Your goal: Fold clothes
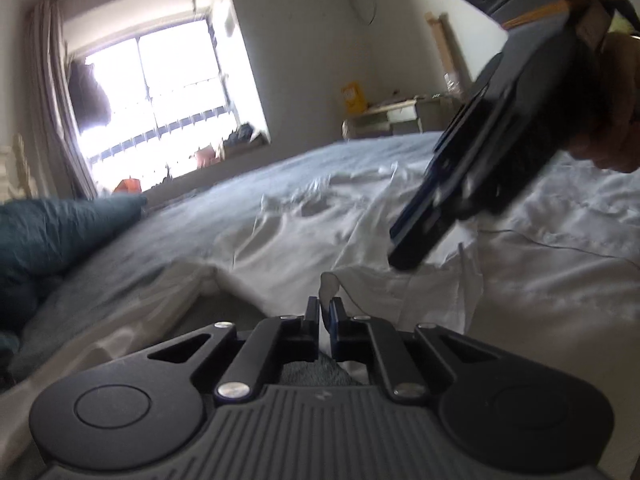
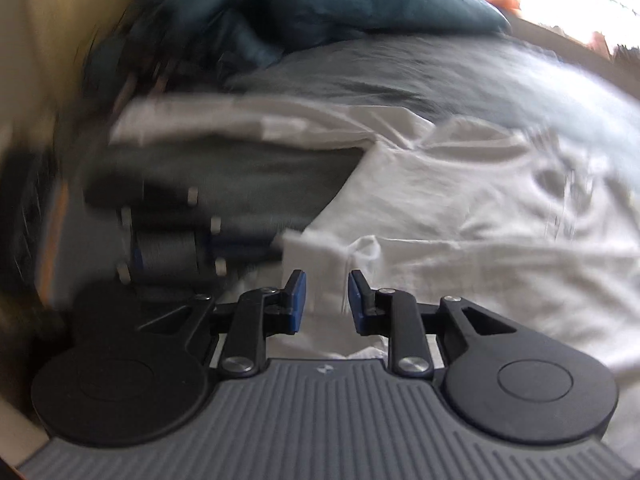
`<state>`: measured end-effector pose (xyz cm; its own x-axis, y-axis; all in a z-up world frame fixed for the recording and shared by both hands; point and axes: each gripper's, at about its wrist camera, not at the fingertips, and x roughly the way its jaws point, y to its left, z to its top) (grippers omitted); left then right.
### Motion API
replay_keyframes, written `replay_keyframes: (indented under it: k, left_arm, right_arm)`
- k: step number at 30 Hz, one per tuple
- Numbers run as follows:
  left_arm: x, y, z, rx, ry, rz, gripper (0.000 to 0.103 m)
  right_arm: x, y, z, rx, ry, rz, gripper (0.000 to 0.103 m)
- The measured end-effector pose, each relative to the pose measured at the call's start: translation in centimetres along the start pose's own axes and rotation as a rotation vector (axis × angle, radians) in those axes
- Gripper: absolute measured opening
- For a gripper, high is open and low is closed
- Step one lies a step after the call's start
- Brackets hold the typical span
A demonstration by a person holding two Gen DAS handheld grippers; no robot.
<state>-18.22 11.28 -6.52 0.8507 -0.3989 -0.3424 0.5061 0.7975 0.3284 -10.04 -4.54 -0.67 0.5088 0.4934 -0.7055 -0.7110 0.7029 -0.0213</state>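
White, creased cotton-like cloth makes up the shirt [image 1: 420,232], which lies spread across the bed [image 1: 248,184], on a grey-blue cover with a fine woven look. Its fabric is thin and wrinkled, with stitched seams running along the panels, and one sleeve or edge is turned back so a strip of the grey cover shows beneath it in the right wrist view [image 2: 460,208].

Near the head of the bed a dark teal quilt [image 2: 360,4] is bunched into a soft heap, well apart from the shirt's main body.

On the left gripper [image 1: 325,312], the fingers are pressed together on a small raised fold of the shirt's edge, which pokes up just past the tips. Fingers [image 2: 298,300] of the right gripper [image 2: 326,300] stand apart, with blue pads facing each other and shirt cloth lying in the gap; whether they touch it cannot be told. From the left wrist view the right gripper [image 1: 412,248] hangs tilted over the shirt, held by a hand [image 1: 612,120].

Both views are motion-blurred, the right one heavily on its left side.
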Motion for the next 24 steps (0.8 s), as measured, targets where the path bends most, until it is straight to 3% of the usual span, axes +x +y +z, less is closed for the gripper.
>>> replay_keyframes:
  k: [2, 5, 9, 17, 20, 24]
  left_arm:
    - [-0.4, -0.5, -0.2, 0.083, -0.024, 0.002, 0.004]
    - [-0.6, -2.3, -0.9, 0.293, -0.029, 0.021, 0.002]
    - [-0.3, -3.0, -1.5, 0.368, -0.032, 0.011, 0.002]
    - [0.4, -4.1, -2.6, 0.482, -0.033, -0.005, 0.004]
    - [0.7, -4.1, -2.7, 0.467, -0.023, -0.004, 0.005]
    - [1.0, -4.1, -2.8, 0.464, -0.006, -0.013, 0.006]
  right_arm:
    - [0.2, 1.0, 0.0, -0.071, 0.001, -0.047, 0.023]
    - [0.2, 0.8, 0.2, -0.061, 0.003, -0.041, 0.023]
    - [0.7, -0.4, 0.6, 0.003, 0.008, -0.080, 0.023]
    - [3.5, -3.1, 1.0, 0.207, -0.004, -0.010, 0.023]
    - [4.8, -3.1, 0.4, 0.202, 0.081, 0.024, 0.023]
    - [5.3, -2.3, -0.5, 0.143, 0.128, 0.013, 0.022]
